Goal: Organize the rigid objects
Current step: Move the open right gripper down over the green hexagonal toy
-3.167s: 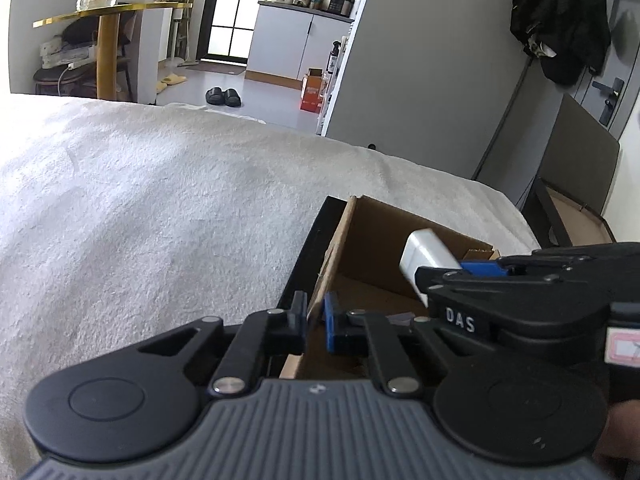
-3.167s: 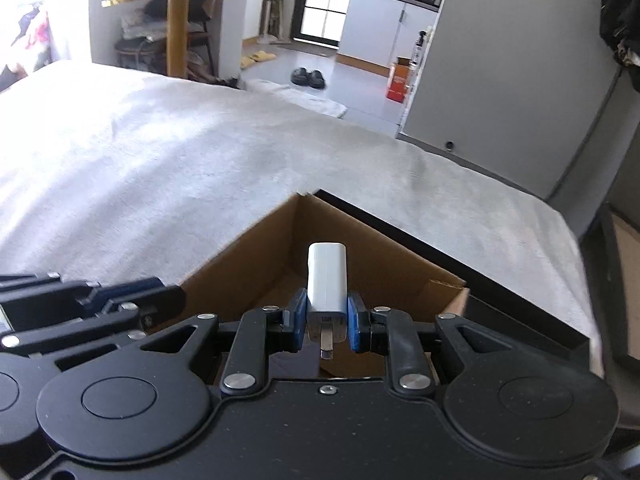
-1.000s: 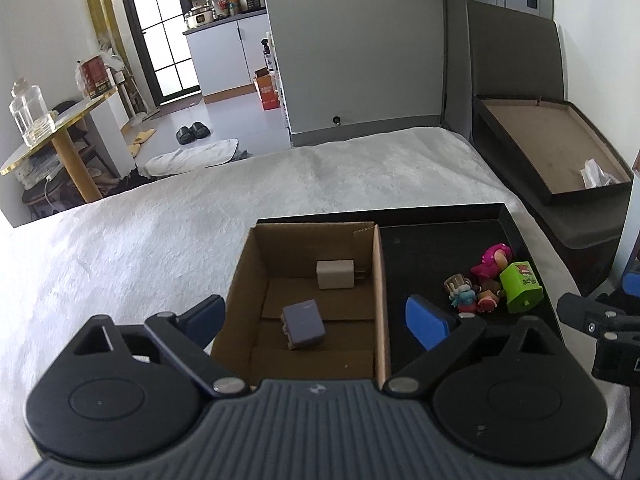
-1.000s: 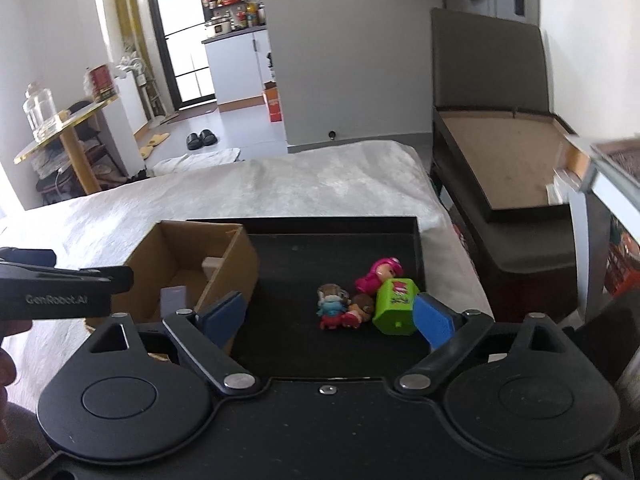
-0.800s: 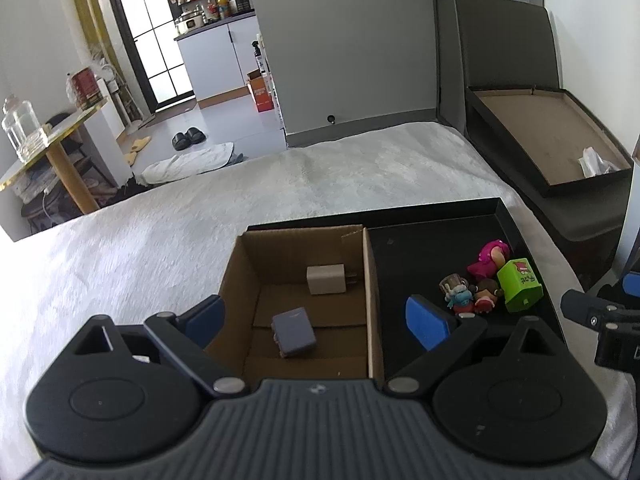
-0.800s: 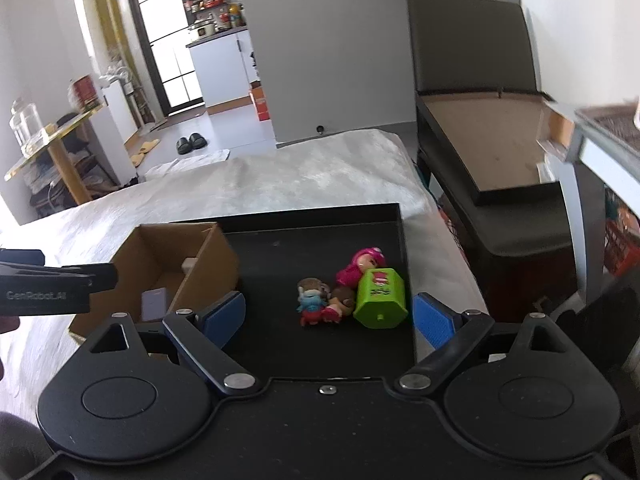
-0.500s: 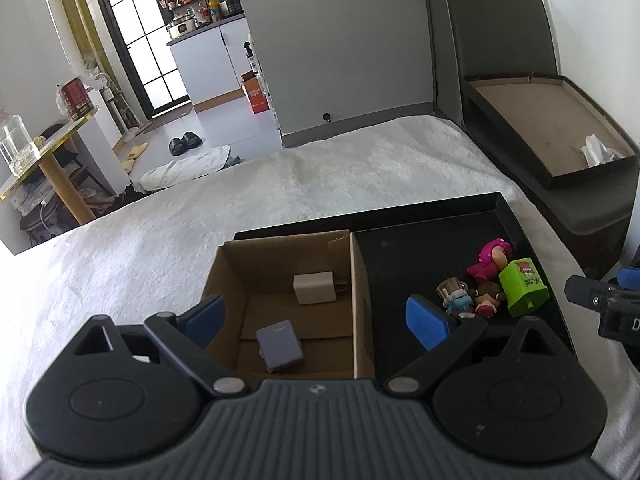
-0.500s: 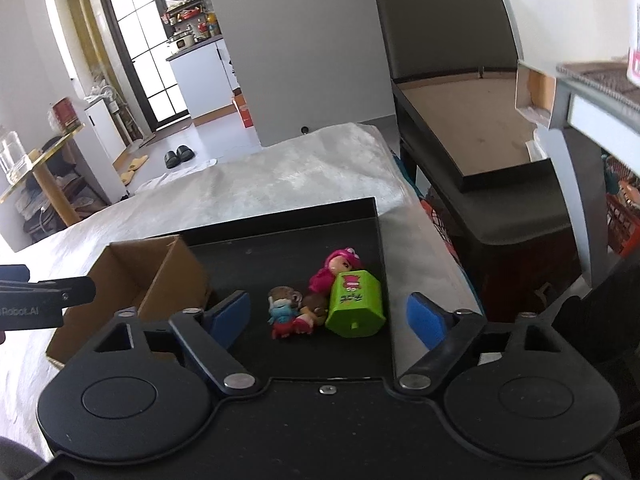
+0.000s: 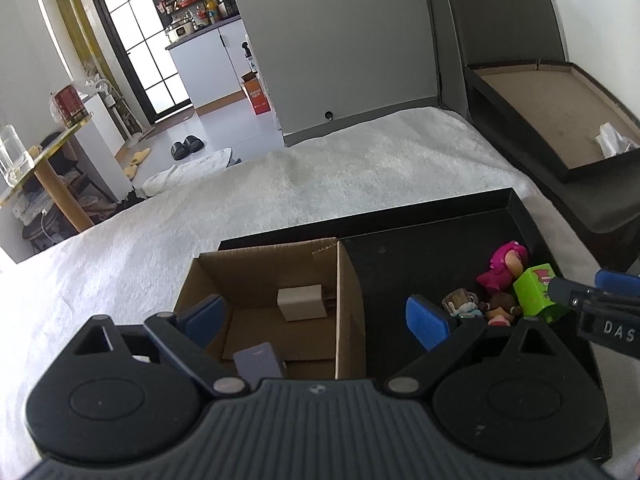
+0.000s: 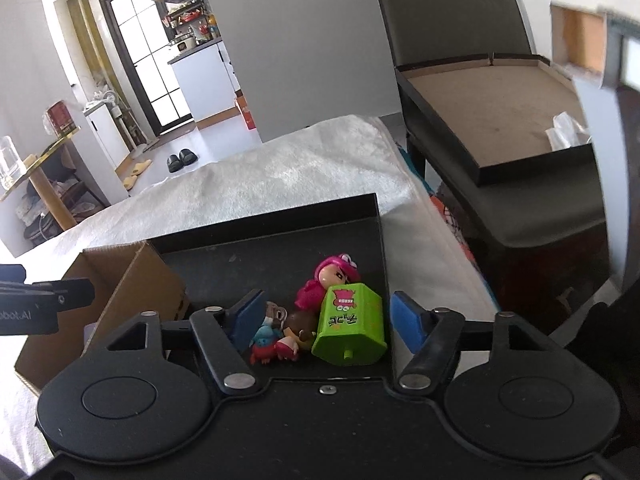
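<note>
A brown cardboard box (image 9: 264,268) stands in the left part of a black tray (image 9: 516,216) on the white bed. In the box lie a white charger (image 9: 300,302) and a grey-purple charger (image 9: 258,362). In the tray's right part lie a green toy block (image 10: 350,324), a pink doll (image 10: 330,278) and small figures (image 10: 278,338). My left gripper (image 9: 316,318) is open and empty above the box. My right gripper (image 10: 328,320) is open and empty, its blue pads either side of the toys. The box also shows in the right wrist view (image 10: 132,280).
A dark open storage bench (image 10: 492,112) stands right of the bed. The bed's right edge (image 10: 436,216) is close to the tray. Beyond the bed are a grey wall, slippers on the floor (image 9: 186,148) and a gold side table (image 9: 48,168).
Both grippers were shut, the right on the white charger over the box. Now both are open and pulled back; the charger lies in the box and the right gripper has shifted over the toys.
</note>
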### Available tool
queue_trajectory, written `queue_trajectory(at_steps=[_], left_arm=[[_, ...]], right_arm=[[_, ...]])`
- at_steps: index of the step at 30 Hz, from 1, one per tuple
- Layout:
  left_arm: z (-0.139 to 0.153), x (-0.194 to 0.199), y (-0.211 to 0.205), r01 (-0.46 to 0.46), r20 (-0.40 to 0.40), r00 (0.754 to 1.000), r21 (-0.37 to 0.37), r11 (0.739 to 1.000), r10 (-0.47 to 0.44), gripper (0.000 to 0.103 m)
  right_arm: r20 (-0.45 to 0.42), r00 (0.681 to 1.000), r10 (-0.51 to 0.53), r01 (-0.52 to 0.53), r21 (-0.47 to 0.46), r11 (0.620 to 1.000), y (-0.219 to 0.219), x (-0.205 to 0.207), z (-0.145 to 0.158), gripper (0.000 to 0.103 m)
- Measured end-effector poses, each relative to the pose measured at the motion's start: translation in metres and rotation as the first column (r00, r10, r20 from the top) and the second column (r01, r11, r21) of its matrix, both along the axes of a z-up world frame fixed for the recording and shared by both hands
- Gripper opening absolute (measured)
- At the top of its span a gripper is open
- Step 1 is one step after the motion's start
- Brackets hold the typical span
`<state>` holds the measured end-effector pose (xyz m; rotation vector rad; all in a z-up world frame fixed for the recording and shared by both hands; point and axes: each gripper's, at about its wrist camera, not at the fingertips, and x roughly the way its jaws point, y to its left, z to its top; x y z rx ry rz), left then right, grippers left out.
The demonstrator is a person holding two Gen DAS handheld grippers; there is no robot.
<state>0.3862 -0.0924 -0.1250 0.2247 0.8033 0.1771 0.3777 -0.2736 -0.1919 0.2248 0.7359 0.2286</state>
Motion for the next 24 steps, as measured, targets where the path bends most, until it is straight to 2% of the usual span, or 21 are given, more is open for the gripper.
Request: queue_trajectory(at_steps=[6, 13, 17, 20, 24], left_arm=[[-0.010, 0.005, -0.008, 0.014, -0.004, 1.000, 0.024, 1.000, -0.014, 0.096], [-0.021, 0.006, -0.012, 0.025, -0.016, 1.000, 0.041, 0.999, -0.024, 0.096], [-0.024, 0.007, -0.013, 0.019, -0.024, 1.000, 0.057, 0.998, -0.018, 0.096], [-0.023, 0.005, -0.014, 0.025, -0.018, 1.000, 0.064, 0.998, -0.024, 0.096], [-0.023, 0.001, -0.014, 0.029, -0.021, 0.999, 0.064, 0.998, -0.028, 0.096]], right_arm=[[0.006, 1.000, -0.011, 0.011, -0.037, 0.999, 0.003, -0.002, -0.010, 0.062], [0.005, 0.998, -0.062, 0.062, -0.017, 0.998, -0.002, 0.009, -0.028, 0.062], [-0.030, 0.997, -0.069, 0.068, -0.019, 0.997, 0.004, 0.017, -0.045, 0.059], [-0.017, 0.998, -0.061, 0.060, -0.082, 0.995, 0.011, 0.014, -0.051, 0.056], [-0.021, 0.999, -0.043, 0.041, -0.102, 0.994, 0.011, 0.010, -0.048, 0.055]])
